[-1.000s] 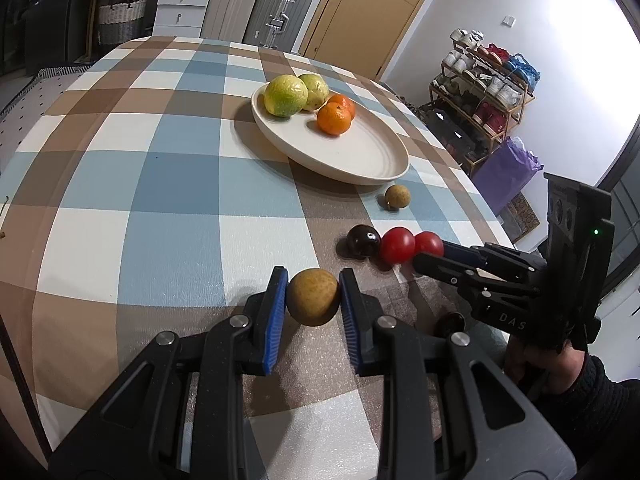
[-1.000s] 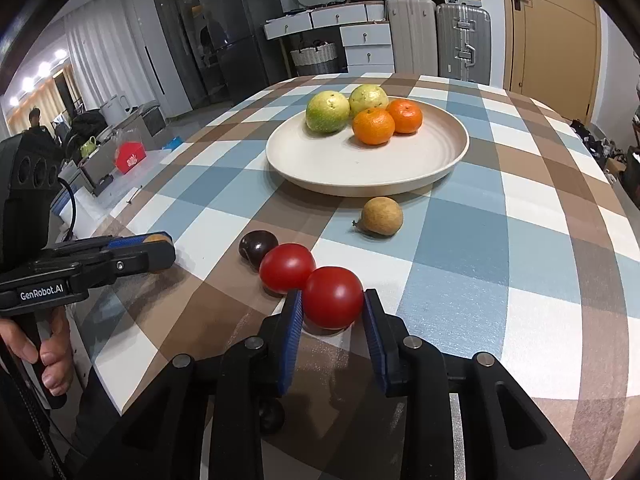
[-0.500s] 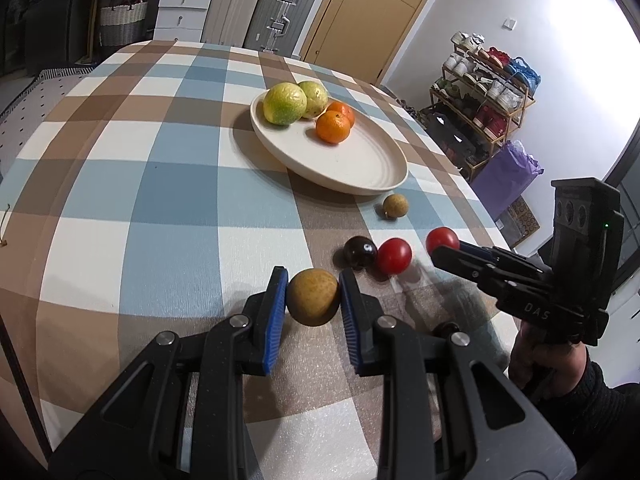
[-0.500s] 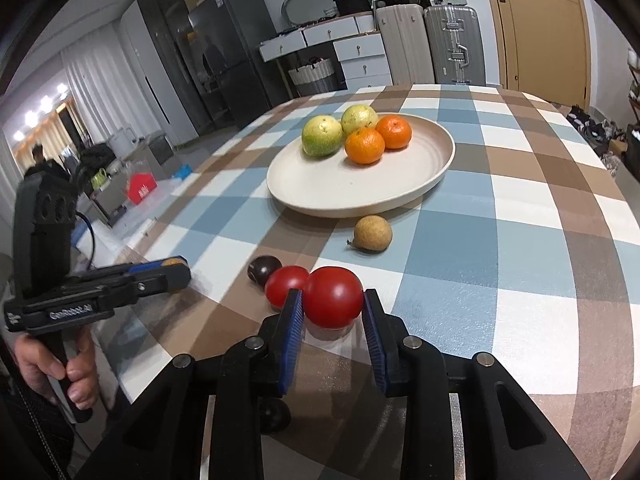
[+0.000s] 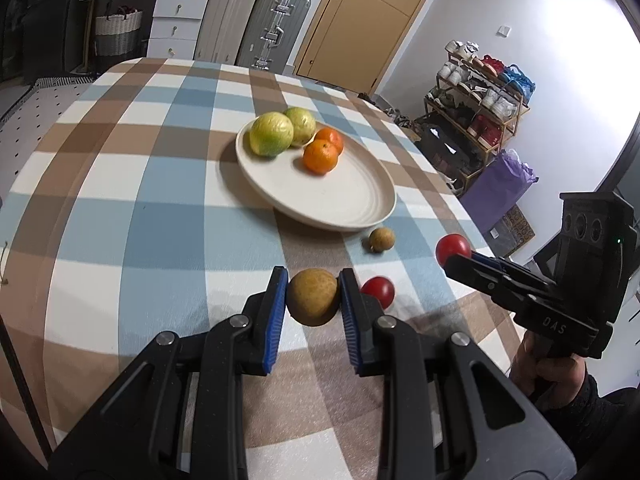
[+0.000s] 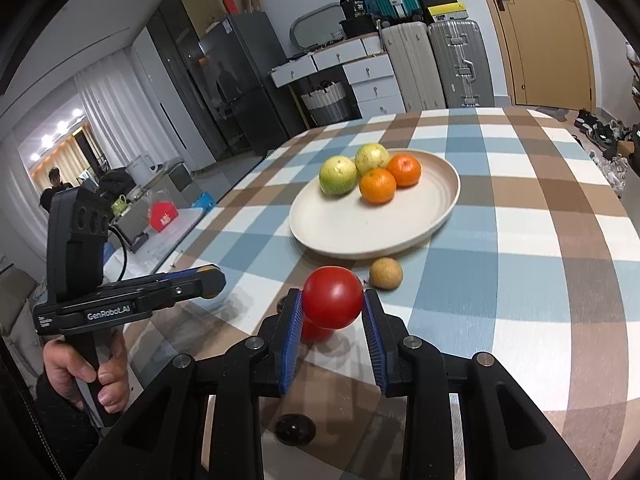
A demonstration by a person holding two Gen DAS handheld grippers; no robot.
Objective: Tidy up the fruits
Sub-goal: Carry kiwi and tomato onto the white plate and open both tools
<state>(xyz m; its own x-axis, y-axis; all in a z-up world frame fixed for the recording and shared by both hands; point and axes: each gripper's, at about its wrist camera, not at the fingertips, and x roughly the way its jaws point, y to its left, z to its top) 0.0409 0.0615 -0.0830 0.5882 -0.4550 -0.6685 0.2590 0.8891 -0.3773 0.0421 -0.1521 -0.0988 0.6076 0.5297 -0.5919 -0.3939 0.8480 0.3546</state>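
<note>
My left gripper (image 5: 313,280) is shut on a round brown fruit (image 5: 313,298), held a little above the checked table. My right gripper (image 6: 332,300) is shut on a red tomato (image 6: 332,296), also off the cloth; in the left wrist view it shows at the right (image 5: 456,262). A second red tomato (image 5: 379,290) and a small brown fruit (image 5: 381,239) lie on the table in front of the cream plate (image 5: 340,196). The plate holds two yellow-green fruits (image 5: 272,134) and two oranges (image 5: 320,156). A dark fruit (image 6: 295,430) lies under my right gripper.
The round table (image 5: 132,216) has a blue, brown and white checked cloth; its edge curves close on the right. Beyond it stand suitcases (image 5: 276,28), white drawers (image 5: 176,20), a door, a shoe rack (image 5: 480,92) and a purple bag (image 5: 500,188). A person stands far off (image 6: 54,178).
Both grippers have risen off the table with their fruits. The right one with its tomato has drawn away from the second tomato. The dark fruit has dropped out of the left wrist view.
</note>
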